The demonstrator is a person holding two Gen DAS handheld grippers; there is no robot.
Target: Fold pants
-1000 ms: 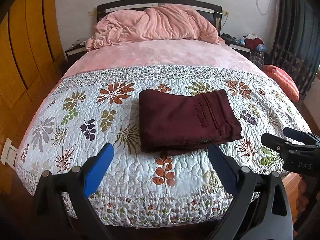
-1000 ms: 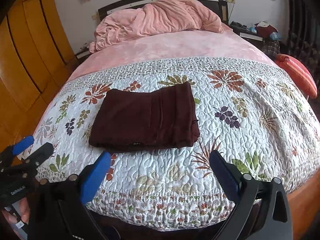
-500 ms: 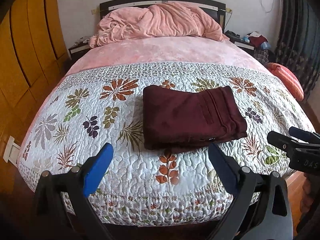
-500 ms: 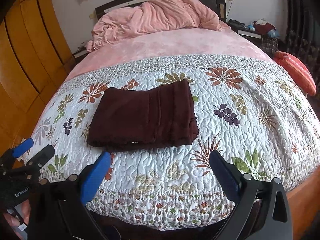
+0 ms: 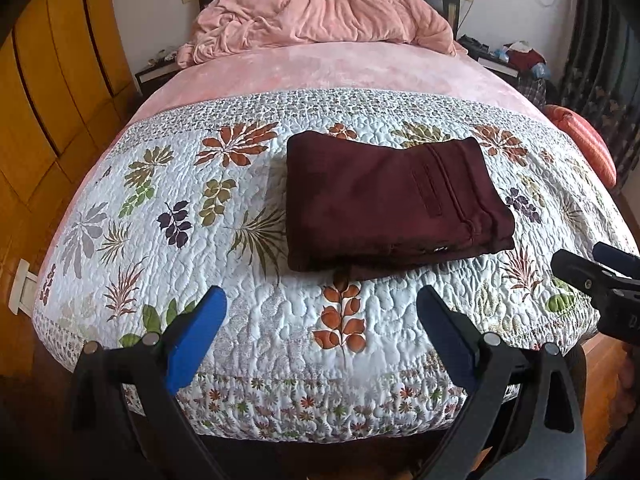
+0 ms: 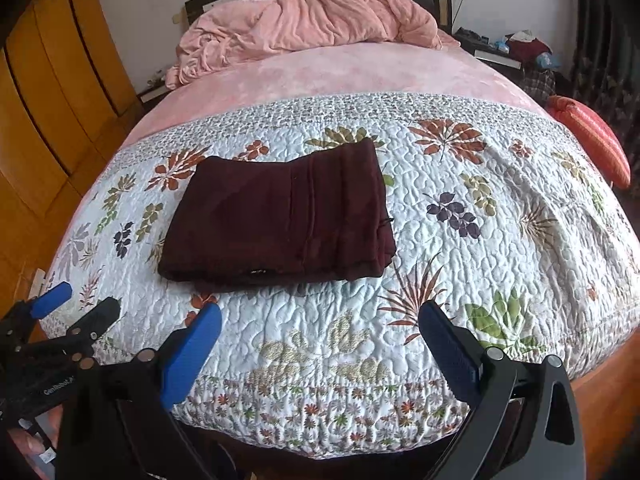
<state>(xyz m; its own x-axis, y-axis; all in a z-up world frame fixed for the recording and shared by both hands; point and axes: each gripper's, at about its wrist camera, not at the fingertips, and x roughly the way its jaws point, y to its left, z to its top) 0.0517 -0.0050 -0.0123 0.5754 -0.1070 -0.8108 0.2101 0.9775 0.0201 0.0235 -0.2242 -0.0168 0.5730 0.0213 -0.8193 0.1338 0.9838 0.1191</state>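
Dark maroon pants [image 5: 392,204] lie folded into a compact rectangle on the floral quilt [image 5: 256,312] near the foot of the bed; they also show in the right wrist view [image 6: 280,220]. My left gripper [image 5: 320,308] is open and empty, held back from the bed's foot edge, short of the pants. My right gripper [image 6: 320,320] is open and empty, also back from the foot edge, to the right of the pants. Each gripper shows in the other's view: the right one at the right edge [image 5: 592,268], the left one at the lower left [image 6: 76,308].
A crumpled pink blanket [image 5: 320,16] lies at the headboard on a pink sheet [image 5: 340,68]. An orange pillow [image 5: 584,140] sits at the bed's right side. Wooden wardrobe doors [image 5: 44,80] stand on the left. A cluttered nightstand [image 5: 516,56] is at the back right.
Both grippers have drifted slightly, staying open and back from the bed. The folded pants have not moved.
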